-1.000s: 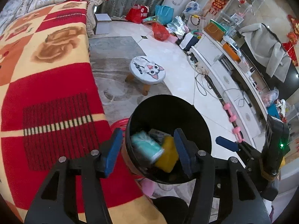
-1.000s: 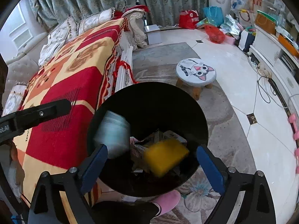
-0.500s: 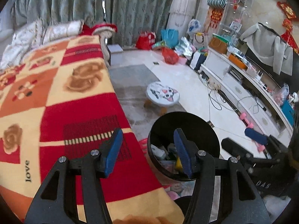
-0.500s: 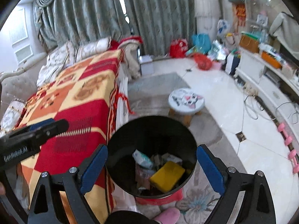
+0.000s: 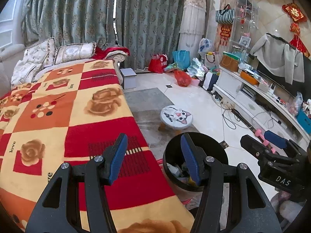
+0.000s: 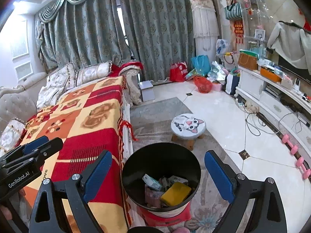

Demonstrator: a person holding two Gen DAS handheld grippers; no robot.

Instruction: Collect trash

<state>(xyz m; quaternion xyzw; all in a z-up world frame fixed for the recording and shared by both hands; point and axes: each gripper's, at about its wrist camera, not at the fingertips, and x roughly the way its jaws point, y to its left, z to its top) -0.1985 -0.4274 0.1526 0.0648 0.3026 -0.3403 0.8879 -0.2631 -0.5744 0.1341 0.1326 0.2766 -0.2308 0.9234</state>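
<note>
Both grippers are seen empty: the left gripper (image 5: pixel 153 155) is held about half open above the blanket's (image 5: pixel 58 116) near edge, and the right gripper (image 6: pixel 157 172) is spread wide over the black bin (image 6: pixel 161 174), nothing being gripped by either. The drop-off step appears finished, so a fresh piece of trash must next be found, though none can be made out on the blanket. The bin is stood on the floor (image 6: pixel 213 106) beside the sofa (image 6: pixel 17 101), holding a yellow sponge (image 6: pixel 176 194), a pale packet (image 6: pixel 152 182) and crumpled wrappers.
</note>
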